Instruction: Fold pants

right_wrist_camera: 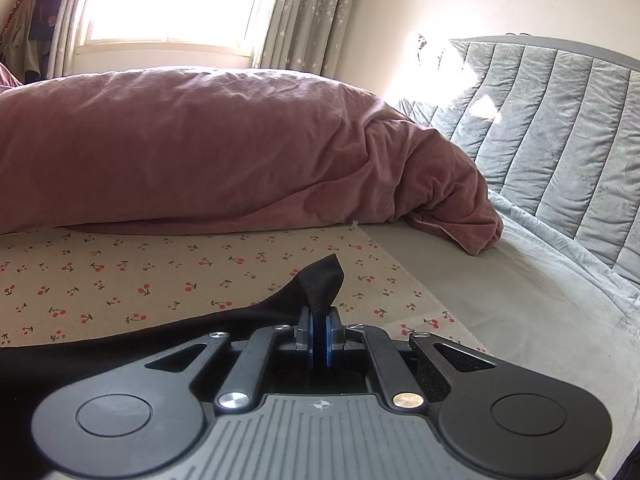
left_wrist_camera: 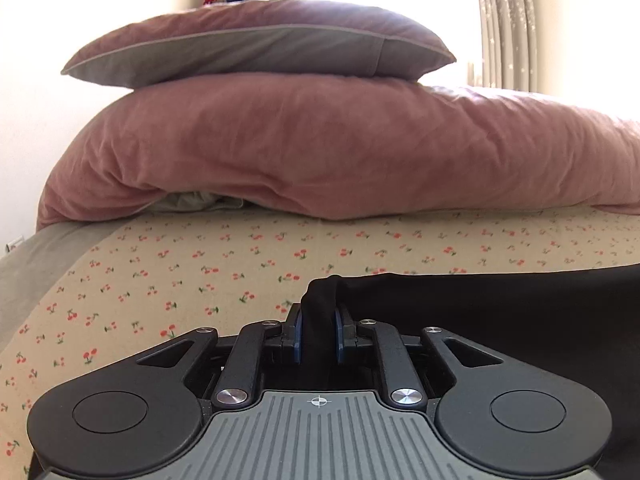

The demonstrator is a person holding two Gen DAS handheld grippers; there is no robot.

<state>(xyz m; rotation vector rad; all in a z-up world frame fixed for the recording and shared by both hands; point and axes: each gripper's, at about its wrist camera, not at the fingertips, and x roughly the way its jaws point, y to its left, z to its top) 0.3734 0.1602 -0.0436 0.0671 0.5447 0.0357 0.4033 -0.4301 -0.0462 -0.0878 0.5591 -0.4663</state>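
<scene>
Most of the black pants (left_wrist_camera: pixel 500 320) run out of frame; left tongs (left_wrist_camera: pixel 319 334) and right tongs (right_wrist_camera: pixel 319 340) each pinch a bunched corner; soft cherry-print sheet (left_wrist_camera: pixel 180 272) beneath.

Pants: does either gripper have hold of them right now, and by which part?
Both do. The left gripper pinches a bunched edge of the black pants; the right gripper pinches a stitched corner.

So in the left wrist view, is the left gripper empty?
No, the left gripper is shut on a bunched fold of the black pants, pinched between its blue pads.
</scene>
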